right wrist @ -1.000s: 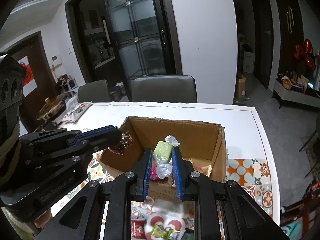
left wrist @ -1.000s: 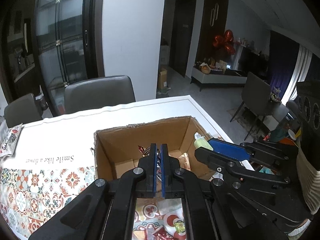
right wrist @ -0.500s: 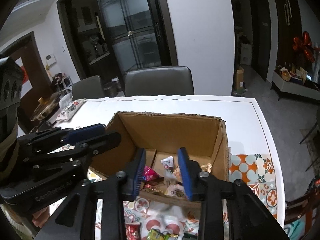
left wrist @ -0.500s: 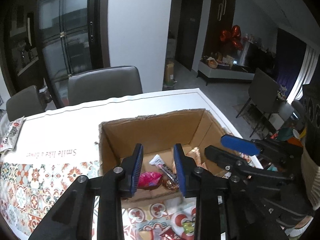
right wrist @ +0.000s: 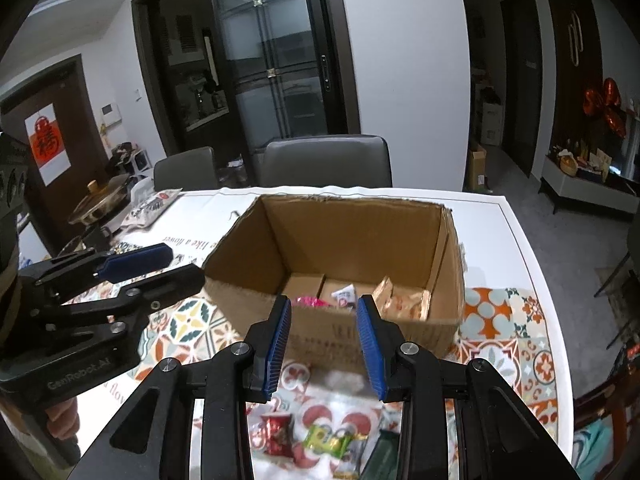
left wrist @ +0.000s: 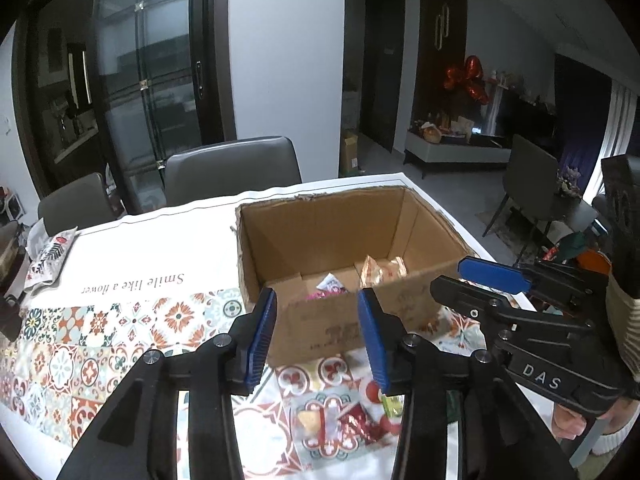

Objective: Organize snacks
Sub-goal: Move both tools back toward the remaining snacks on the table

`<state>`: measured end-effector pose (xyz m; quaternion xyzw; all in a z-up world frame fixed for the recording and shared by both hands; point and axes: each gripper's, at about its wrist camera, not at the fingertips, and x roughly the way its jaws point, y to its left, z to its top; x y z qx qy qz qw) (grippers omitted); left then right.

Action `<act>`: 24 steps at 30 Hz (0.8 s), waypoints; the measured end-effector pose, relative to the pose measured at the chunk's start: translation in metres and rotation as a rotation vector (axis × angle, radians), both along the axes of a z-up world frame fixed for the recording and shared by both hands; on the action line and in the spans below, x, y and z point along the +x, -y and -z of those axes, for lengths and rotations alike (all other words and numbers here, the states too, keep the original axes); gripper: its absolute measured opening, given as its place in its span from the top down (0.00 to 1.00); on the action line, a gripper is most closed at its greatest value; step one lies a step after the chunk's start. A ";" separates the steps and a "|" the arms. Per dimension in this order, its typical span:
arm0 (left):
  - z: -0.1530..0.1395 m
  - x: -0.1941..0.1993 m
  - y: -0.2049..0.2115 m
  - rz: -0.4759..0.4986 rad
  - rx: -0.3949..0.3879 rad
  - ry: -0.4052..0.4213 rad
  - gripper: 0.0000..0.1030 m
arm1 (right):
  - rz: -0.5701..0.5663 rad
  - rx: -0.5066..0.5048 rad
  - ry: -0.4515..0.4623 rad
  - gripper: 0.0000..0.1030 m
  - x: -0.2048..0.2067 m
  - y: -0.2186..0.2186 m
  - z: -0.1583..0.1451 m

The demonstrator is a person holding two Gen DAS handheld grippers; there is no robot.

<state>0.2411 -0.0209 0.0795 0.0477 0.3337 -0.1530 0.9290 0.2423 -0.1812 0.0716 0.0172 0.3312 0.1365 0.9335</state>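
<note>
Snacks (right wrist: pixel 320 436) loose on near worktop (left wrist: pixel 132 248), box (left wrist: pixel 340 240) beyond. Both tools spread, empty: left tool (left wrist: pixel 316 336), right tool (right wrist: pixel 323 340). Drop low, pinch one wrapper.

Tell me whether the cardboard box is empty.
Not empty. The cardboard box stands open-topped with several wrapped snacks lying on its floor.

White surface (left wrist: pixel 192 236) with a patterned tile-print cloth (left wrist: pixel 80 344) over its near part. On it: an open cardboard box (left wrist: pixel 336 320), loose wrapped snacks (right wrist: pixel 320 438) on the cloth just in front of the box, and a printed packet (left wrist: pixel 50 256) at the far left edge.
</note>
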 end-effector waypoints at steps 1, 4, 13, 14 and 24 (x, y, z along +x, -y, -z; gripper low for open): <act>0.001 -0.005 0.000 0.001 0.001 0.005 0.59 | 0.001 0.004 0.001 0.66 -0.004 0.000 0.001; 0.003 -0.018 -0.001 0.000 -0.002 0.017 0.59 | 0.006 0.007 0.004 0.66 -0.019 0.001 0.006; 0.026 -0.045 0.005 0.008 -0.030 -0.014 0.59 | 0.018 0.018 -0.012 0.66 -0.049 0.009 0.026; 0.030 -0.046 0.005 0.008 -0.034 -0.024 0.59 | 0.021 0.019 -0.016 0.66 -0.052 0.010 0.028; 0.075 -0.055 0.015 0.018 -0.037 -0.105 0.59 | 0.023 0.033 -0.106 0.66 -0.061 0.018 0.068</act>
